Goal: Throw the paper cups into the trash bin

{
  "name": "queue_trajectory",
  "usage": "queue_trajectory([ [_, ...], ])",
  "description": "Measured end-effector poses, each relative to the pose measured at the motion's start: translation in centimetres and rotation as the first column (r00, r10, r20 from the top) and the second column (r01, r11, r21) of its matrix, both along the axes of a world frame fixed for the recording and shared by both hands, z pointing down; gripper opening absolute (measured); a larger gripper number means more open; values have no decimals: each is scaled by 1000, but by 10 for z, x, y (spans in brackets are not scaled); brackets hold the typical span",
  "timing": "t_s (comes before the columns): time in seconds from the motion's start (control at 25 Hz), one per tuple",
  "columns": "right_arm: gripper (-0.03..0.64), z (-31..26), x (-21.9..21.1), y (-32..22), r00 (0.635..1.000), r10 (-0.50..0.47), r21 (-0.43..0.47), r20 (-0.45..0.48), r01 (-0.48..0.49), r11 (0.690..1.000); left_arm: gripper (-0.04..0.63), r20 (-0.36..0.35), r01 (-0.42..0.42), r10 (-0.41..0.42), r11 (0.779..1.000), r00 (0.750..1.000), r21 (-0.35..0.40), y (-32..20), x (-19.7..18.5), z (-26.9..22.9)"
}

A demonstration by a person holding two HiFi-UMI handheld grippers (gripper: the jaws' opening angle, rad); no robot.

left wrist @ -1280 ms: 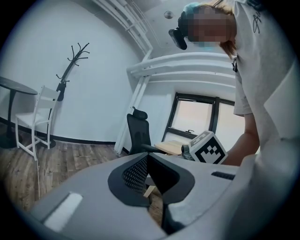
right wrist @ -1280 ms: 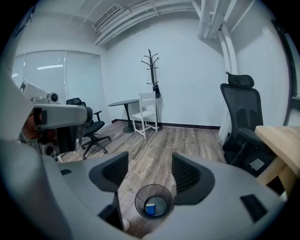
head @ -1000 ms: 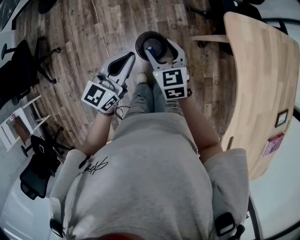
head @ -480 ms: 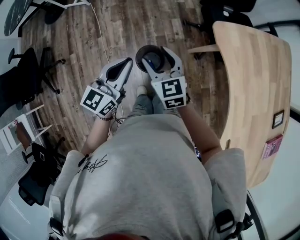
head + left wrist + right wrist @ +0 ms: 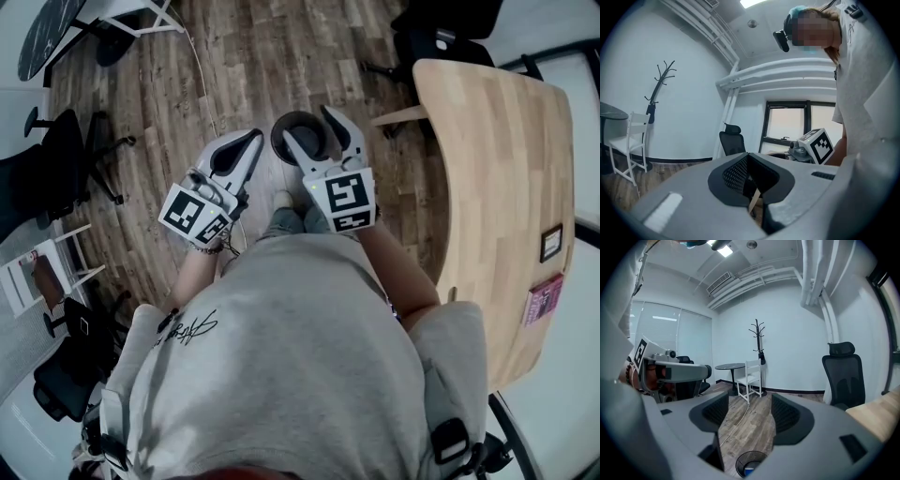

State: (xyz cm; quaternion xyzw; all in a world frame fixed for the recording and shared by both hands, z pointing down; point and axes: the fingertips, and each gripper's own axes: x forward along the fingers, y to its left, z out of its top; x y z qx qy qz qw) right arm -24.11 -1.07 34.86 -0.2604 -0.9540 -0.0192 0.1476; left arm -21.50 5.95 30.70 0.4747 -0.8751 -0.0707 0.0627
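Underfoot, a wide wooden floor. To the right, a pale wooden table. Along the bottom of the head view, the person's grey sweatshirt.

On the floor just ahead of the person, a round dark trash bin, upright. Above it, the right gripper, jaws spread wide and gripping nothing. In the head view, one finger across the bin's mouth, the other past its far rim. In the right gripper view, only floor between the jaws, with the bin low at the bottom edge, under the gap.

Just beside the bin on its left and apart from it, the left gripper, jaws pressed together on nothing. Beyond its tips in its own view, a black office chair.

Inside the bin, a small blue-and-white thing, too small to call a paper cup with certainty.

Against a second ago: same spread on the right gripper, same clenched left, same stance over the bin. Grippers and bin lower in the head view, the table further left in the picture. Then, a blue patch plain in the bin's mouth from the head view; now only dark there.
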Motion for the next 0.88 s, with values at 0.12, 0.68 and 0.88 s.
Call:
queue_trajectory([
  [0.12,288,-10,1,-3,1000,-1,-10,19,1,1000,3,13,1,-1,1000,1000,2,-1,2,-8],
  [0.68,285,-64,2,-7,990,-39,-30,137,44,999,3,87,-18,16,1000,996,20,-14,1,-47],
  [0.88,277,-78,5,-4,985,-62,-43,161,70,997,3,109,-22,20,1000,994,22,-14,2,-60],
])
